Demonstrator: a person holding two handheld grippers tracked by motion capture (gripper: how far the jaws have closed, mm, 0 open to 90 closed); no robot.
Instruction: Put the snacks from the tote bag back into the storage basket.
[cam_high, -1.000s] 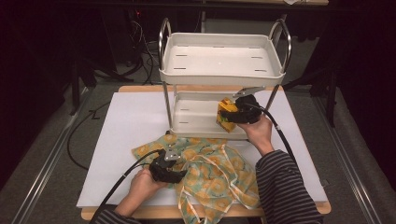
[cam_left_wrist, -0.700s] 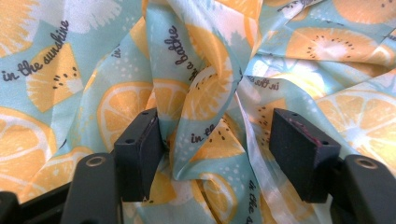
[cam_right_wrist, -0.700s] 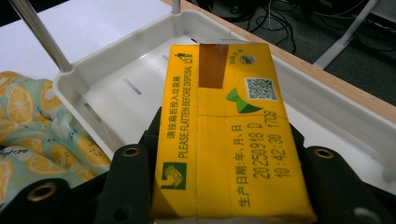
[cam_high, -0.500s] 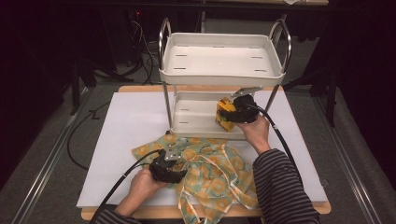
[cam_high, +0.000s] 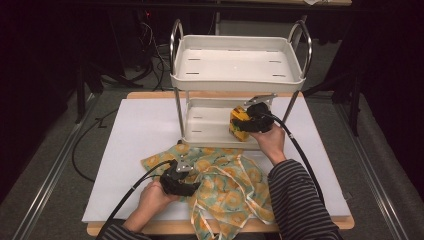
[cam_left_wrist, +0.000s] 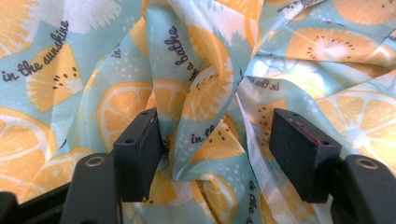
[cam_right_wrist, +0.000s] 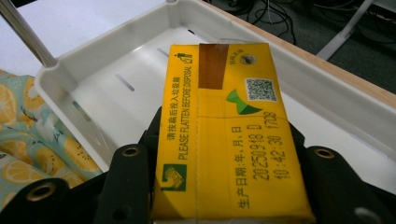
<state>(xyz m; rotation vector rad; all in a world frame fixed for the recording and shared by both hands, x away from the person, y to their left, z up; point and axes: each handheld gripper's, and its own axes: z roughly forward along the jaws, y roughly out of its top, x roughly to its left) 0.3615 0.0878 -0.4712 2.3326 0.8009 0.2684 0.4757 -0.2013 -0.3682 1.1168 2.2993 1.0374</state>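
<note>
We take the white two-tier rack (cam_high: 239, 75) as our landmark. Largest around it: a dark room with cables and stands behind the rack, grey floor and metal rails to either side. Under the rack lies a white board (cam_high: 135, 135) on a wooden tabletop (cam_high: 150, 95). In front of the rack, spread on the board, a citrus-print cloth (cam_high: 225, 182) with pale ties, bunched in folds. Against the pictures of a second earlier, the one change we note is small: the right gripper (cam_high: 246, 122) with its yellow carton (cam_high: 239, 124) has crept a little toward the rack's middle, at the front edge of the lower tray (cam_right_wrist: 70, 79); the left hand kept its place. The right gripper's jaws are clamped on the carton's two sides, and its gripper view shows the carton (cam_right_wrist: 229, 135) lying printed face up, pointing into the tray. We judge the carton is about to be set down on that lower tier, not yet released. The left gripper (cam_high: 182, 175) rests on the cloth just in front of the rack; its jaws stand apart over a raised fold (cam_left_wrist: 205, 135), one pad (cam_left_wrist: 140, 149) touching it, the other clear, so no grip yet.
</note>
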